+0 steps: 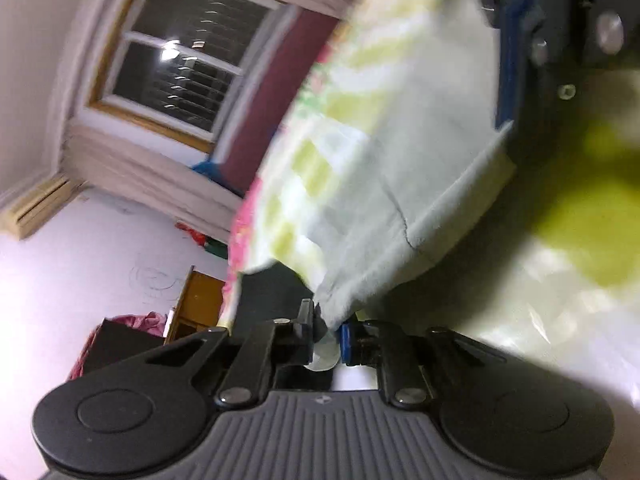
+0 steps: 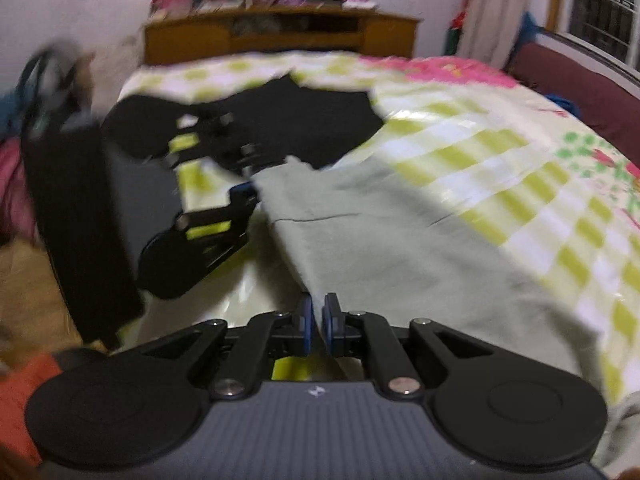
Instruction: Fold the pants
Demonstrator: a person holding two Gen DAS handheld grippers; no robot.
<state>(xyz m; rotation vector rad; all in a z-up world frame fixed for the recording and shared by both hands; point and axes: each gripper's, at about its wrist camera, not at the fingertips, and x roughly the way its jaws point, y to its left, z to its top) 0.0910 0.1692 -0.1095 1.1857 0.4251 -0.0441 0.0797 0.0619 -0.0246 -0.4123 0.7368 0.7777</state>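
On the bed [image 2: 500, 152] | we pinch pale pants [image 2: 400, 248] in left gripper [image 1: 326, 338] and right gripper [image 2: 316, 320] | risk: thin hem slips out, fold skews.

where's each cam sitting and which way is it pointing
Left wrist: on the left tool, facing the window and wall; its shut fingers pinch the grey pants, and the right tool shows top right.
Right wrist: on the right tool, looking down along the bed toward the headboard; its shut fingers hold the pants' near edge, and the left tool grips the far corner.
Shared: pants, checked bedspread, window, each other's tool.
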